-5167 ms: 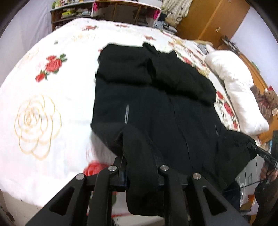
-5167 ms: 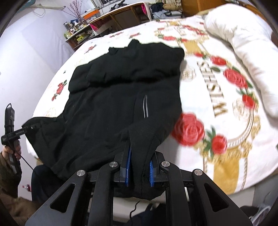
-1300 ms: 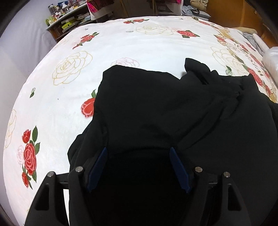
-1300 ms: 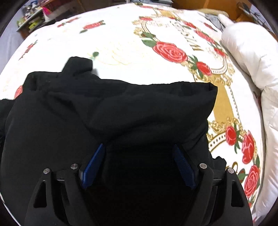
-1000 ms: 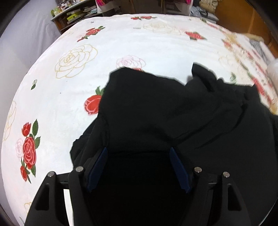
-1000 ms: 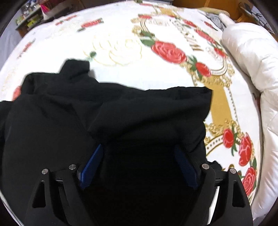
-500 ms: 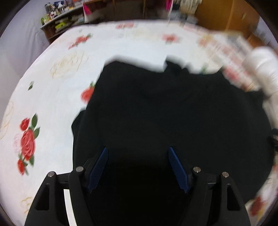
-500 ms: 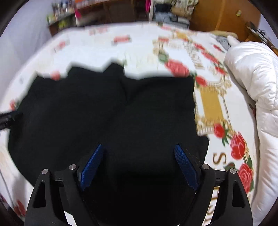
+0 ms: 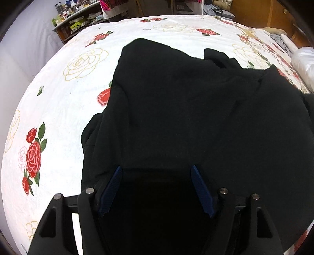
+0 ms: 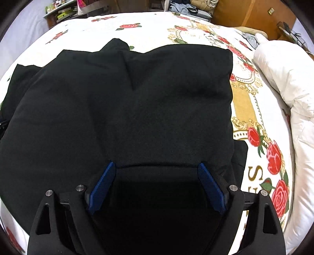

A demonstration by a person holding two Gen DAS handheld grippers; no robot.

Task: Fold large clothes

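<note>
A large black garment (image 9: pixel 186 109) lies folded over itself on a white bedspread with red roses (image 9: pixel 58 109). It also fills the right wrist view (image 10: pixel 137 102). My left gripper (image 9: pixel 156 174) is open, its blue pads (image 9: pixel 110 188) spread wide just above the garment's left part. My right gripper (image 10: pixel 156 172) is open too, its blue pads (image 10: pixel 211 188) spread over the garment's right part. Neither gripper holds cloth. A collar or tab (image 9: pixel 215 56) sticks up at the far edge.
A white duvet (image 10: pixel 290 102) is bunched along the bed's right side. Shelves with clutter (image 9: pixel 78 17) and wooden furniture (image 10: pixel 245 15) stand beyond the far edge of the bed. Bare bedspread lies to the garment's left.
Five seconds ago both grippers were shut on the garment's near edge; they have carried it forward, folded it over, and let go. Since then both have pulled back slightly and stay open.
</note>
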